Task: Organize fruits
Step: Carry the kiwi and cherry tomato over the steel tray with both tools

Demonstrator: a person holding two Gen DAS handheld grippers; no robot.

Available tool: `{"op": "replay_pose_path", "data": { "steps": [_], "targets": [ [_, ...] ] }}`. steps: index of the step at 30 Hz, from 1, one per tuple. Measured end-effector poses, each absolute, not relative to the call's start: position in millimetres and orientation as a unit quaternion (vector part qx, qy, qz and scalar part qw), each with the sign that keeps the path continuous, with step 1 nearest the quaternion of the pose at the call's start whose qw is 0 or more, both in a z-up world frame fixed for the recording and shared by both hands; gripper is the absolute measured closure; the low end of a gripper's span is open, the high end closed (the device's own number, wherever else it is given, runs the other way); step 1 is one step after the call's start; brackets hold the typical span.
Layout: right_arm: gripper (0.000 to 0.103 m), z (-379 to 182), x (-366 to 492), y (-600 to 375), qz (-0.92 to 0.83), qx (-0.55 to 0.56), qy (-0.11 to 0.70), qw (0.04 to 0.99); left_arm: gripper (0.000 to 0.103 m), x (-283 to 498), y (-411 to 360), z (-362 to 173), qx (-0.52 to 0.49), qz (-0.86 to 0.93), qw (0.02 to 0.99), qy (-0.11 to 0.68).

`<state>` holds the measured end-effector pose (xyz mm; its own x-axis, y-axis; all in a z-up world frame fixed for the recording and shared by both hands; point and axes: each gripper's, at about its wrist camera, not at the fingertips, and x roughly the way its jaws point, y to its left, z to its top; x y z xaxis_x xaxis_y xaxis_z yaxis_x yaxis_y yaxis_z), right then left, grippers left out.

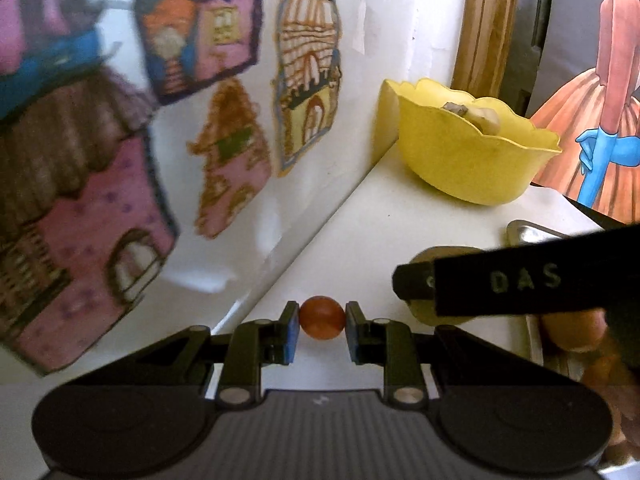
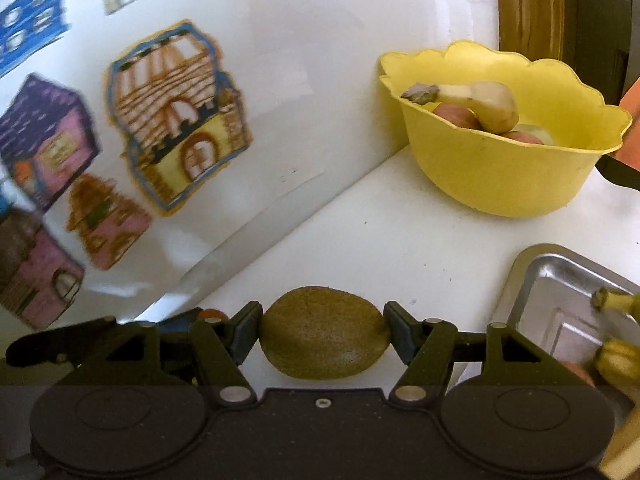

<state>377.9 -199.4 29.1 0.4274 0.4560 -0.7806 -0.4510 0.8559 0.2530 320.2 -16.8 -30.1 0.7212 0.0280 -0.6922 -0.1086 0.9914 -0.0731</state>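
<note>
Carrying step: left gripper [image 1: 322, 330] clamps a small orange fruit [image 1: 322, 322], possibly a cherry tomato; right gripper [image 2: 323, 334] clamps a kiwi [image 2: 324, 332]. Next: release both over the yellow bowl [image 2: 500, 176], near ahead.

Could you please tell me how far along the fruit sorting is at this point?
Partly done. The yellow bowl already holds a banana and some reddish fruit. In hand: the left gripper clamps a small orange-red round fruit, and the right gripper clamps a kiwi; neither is placed yet. Left: the metal tray still contains yellow fruit at the picture's edge.
</note>
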Motion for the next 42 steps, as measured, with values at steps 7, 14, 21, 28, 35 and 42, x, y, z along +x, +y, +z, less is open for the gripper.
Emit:
{"op": "replay_pose_path", "data": {
  "steps": [7,14,21,28,35,42],
  "targets": [
    [0.035,48.3,324.0,-203.2,0.265,0.002,0.452,0.852,0.077,307.3,-15.4,-26.4,-0.049,0.038,0.926,0.373],
    [0.035,65.4,269.0,-215.1,0.254,-0.005,0.438,0.862,0.077,280.9,-19.0,-22.2,-0.041,0.028,0.925,0.377],
    [0.035,73.9,233.4,-222.9,0.257,-0.007,0.43,0.865,0.077,249.7,-19.3,-19.7,-0.041,0.032,0.922,0.385],
    [0.035,86.7,194.3,-229.6,0.27,-0.013,0.419,0.867,0.077,219.2,-18.0,-14.4,-0.041,0.047,0.922,0.382],
    [0.035,89.4,179.1,-242.4,0.279,-0.023,0.416,0.865,0.077,198.4,-28.5,-9.9,-0.04,0.04,0.922,0.383],
    [0.035,89.5,160.7,-272.7,0.259,-0.015,0.426,0.867,0.077,191.8,-55.9,-3.8,-0.032,0.004,0.92,0.39]
  ]
}}
